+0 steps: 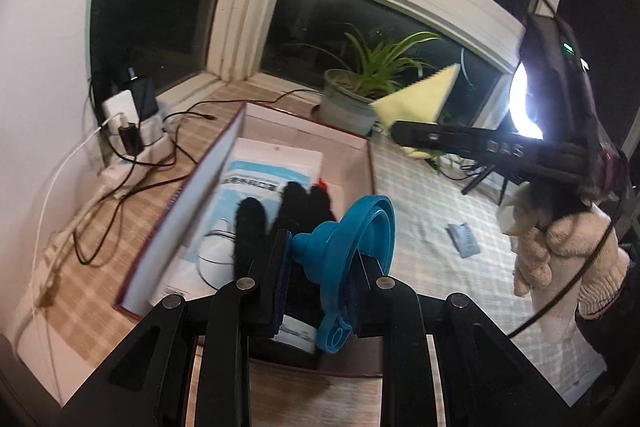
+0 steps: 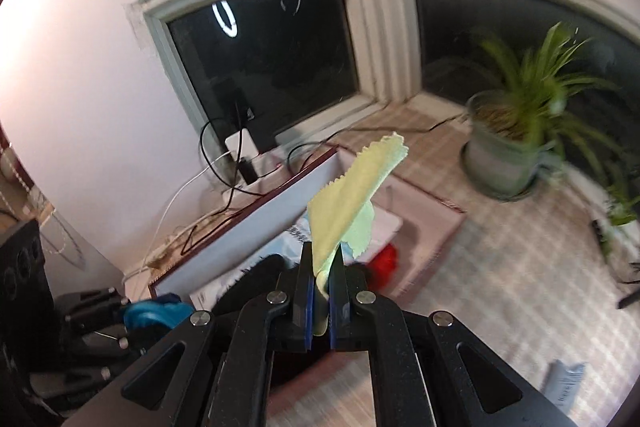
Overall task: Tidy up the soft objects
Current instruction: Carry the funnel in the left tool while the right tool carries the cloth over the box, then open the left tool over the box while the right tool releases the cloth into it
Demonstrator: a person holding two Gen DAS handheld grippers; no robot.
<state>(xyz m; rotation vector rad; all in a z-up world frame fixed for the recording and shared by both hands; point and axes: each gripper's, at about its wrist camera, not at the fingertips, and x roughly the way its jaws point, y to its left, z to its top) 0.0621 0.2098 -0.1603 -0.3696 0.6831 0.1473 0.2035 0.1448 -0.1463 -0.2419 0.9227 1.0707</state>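
Ahead of the jaws, two dark night-time windows in thick cream-painted wooden frames (image 1: 240, 7) meet at a corner above a checked beige tablecloth (image 1: 416, 187). A plain white wall (image 2: 80, 67) rises to the left. Beyond the jaws and to the right, a spider plant in a round grey-green pot (image 2: 504, 155) stands near the sill. To the left, a white power strip with black and white chargers and cables (image 1: 128, 123) lies by the wall. A bright white ring light (image 1: 524, 107) glares far right, its ring reflected in the glass (image 2: 225, 17).

The right tool (image 2: 321, 259) pinches a yellow cloth (image 2: 352, 195) above the open box (image 2: 424, 223).
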